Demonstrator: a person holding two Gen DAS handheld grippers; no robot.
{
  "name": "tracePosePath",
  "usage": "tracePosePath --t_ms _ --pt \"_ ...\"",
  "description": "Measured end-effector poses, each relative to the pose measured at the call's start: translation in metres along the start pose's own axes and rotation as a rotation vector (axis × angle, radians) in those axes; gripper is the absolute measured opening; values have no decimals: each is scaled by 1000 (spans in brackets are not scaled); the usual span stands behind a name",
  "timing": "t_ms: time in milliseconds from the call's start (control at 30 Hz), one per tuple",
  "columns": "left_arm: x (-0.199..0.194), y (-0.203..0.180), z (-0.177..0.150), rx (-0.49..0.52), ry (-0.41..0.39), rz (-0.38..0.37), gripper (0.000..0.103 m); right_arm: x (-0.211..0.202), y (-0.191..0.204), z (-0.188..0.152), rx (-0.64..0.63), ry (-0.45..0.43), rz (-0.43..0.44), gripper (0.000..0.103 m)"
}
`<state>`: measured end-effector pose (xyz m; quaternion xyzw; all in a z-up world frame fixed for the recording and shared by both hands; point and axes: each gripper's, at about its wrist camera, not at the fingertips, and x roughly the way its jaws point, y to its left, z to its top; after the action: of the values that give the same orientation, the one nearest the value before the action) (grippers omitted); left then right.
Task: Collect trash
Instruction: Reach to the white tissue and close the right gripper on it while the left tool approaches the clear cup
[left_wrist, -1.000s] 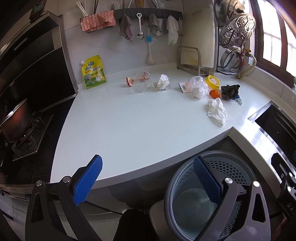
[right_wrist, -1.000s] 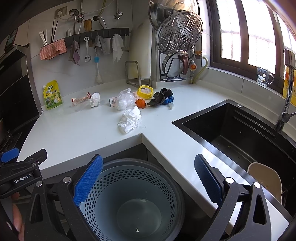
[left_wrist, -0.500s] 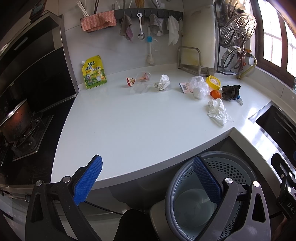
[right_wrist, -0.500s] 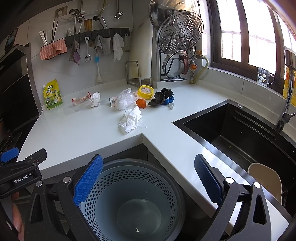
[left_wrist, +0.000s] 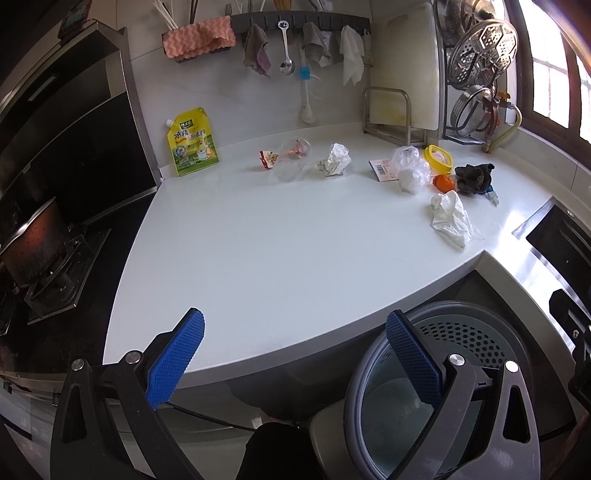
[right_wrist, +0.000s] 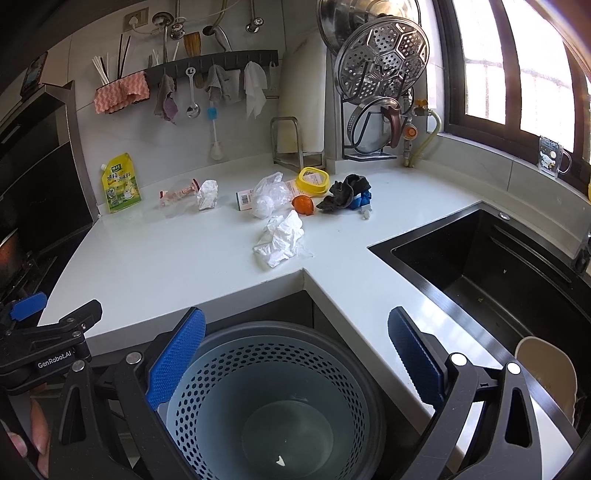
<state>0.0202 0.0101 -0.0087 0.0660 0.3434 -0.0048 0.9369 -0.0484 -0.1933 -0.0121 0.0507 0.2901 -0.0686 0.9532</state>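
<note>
— Where does the trash lie from the two grippers?

— Ahead and across the desk (right_wrist: 155, 266); both grippers hang back at its near edge, over the perforated bin (right_wrist: 273, 398) tucked into the inner corner; the right gripper (right_wrist: 295, 354) has its blue pads spread wide with nothing between them; the left gripper (left_wrist: 295, 354) is just as wide and just as empty.

— Which piece is nearest?

— The crumpled white tissue (right_wrist: 280, 240); it sits near the inner corner of the desk, almost straight ahead of the right gripper and off to the right of the left one (left_wrist: 452, 219); so I judge the right hand the nearer.

— And its long axis?

— Roughly from the near left to the far right in the right wrist view, the bulk toward the far end and a thin flap trailing toward the sink (right_wrist: 498, 273); it is soft, so the axis matters little; a closing across the narrower middle should do.

— The rest?

— Farther back in a loose row: a clear plastic bag (right_wrist: 269, 195), an orange peel (right_wrist: 303, 204), a dark rag (right_wrist: 345, 192), a smaller paper wad (right_wrist: 207, 194) and a wrapper (right_wrist: 177, 194) lying lengthwise left to right.
</note>
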Motion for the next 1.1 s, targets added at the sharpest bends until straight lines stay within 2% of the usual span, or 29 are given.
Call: tracePosePath --t_ms 167,367,733,833,1000,1100 --pt "23 6 14 -16 12 -14 97 33 1 19 -32 14 3 95" --pt "60 18 49 -34 25 -23 97 80 4 45 -25 65 28 95" --pt "123 32 105 -56 19 -31 97 170 8 75 -13 157 -40 95" --pt "141 33 113 -61 40 -59 97 191 10 79 -30 185 -72 94" --pt "171 35 123 -74 82 -65 97 207 12 80 -52 190 -111 94" --pt "182 34 130 -64 78 -57 97 214 15 79 -69 208 -94 91"
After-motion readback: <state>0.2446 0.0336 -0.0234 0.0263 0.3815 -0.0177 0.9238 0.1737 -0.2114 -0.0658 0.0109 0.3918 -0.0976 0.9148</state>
